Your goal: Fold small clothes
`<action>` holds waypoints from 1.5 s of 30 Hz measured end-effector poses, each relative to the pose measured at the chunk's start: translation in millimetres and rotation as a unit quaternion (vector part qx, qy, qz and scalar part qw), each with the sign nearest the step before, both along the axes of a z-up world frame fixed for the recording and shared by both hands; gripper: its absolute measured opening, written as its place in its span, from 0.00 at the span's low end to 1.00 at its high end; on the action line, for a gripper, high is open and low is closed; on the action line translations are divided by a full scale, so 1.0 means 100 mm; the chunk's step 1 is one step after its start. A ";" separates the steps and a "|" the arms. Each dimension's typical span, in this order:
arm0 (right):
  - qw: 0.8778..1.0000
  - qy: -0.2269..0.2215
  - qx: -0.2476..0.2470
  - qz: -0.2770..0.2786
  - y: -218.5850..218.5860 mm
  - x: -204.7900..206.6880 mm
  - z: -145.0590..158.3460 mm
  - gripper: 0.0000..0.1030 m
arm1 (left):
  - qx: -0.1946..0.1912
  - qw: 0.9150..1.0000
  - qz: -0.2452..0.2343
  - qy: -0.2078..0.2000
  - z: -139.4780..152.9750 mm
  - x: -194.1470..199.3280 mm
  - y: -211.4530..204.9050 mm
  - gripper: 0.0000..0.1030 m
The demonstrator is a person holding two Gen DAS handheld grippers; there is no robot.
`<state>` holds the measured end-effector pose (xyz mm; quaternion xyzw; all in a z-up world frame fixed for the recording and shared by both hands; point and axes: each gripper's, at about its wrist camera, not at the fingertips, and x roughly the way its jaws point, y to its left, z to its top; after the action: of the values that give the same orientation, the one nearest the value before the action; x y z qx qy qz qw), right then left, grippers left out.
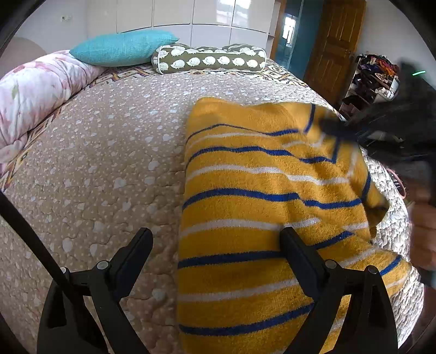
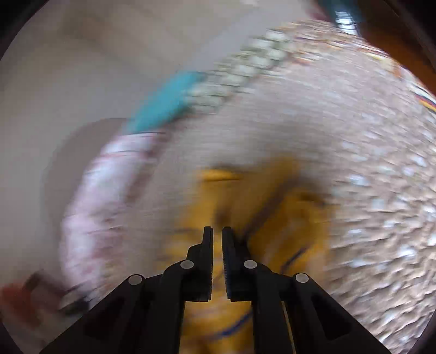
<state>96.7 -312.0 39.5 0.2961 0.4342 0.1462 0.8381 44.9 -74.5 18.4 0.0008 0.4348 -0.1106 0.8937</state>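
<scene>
Yellow garment [image 1: 261,207], a fleecy piece with blue and white stripes, lies on the right half of the bed's beige quilt [image 1: 103,168], which is dotted with pale specks. Its left edge runs fairly straight down the bed, while its right side is rumpled, with one layer turned over on top.

In the left wrist view, the left gripper [image 1: 216,242] hangs above the near part of the garment with its fingers spread wide and holding nothing. One finger is over the bare quilt and the other is over the striped cloth.

At the far right corner of the garment, the right gripper [image 1: 338,129] shows as a dark blur reaching in from the right, its tip at the cloth. In the right wrist view, the right gripper [image 2: 217,234] has its fingers drawn nearly together, with only a narrow slit between them. That picture is heavily smeared by motion. Yellow cloth [image 2: 231,212] fills the area behind and below the fingers, but whether any fabric is pinched in the slit cannot be told.

At the head of the bed sit a teal pillow [image 1: 122,47] and, just beside it, an olive bolster [image 1: 209,60] printed with white shapes. A pink floral comforter [image 1: 32,89] is bunched along the bed's left edge. Beyond the bed stand white wardrobe doors [image 1: 190,16], a wooden door [image 1: 335,40] and a cluttered shelf [image 1: 373,73].
</scene>
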 end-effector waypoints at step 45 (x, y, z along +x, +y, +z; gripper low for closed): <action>0.991 0.033 -0.131 -0.017 1.66 -1.47 -0.06 0.21 | 0.036 0.992 0.115 -0.022 -0.48 -1.54 1.72 1.00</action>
<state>-50.6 -146.2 33.3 0.1962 0.4715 0.0639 0.8574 -108.9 97.5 -29.8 -0.0149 0.4157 0.0090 0.9093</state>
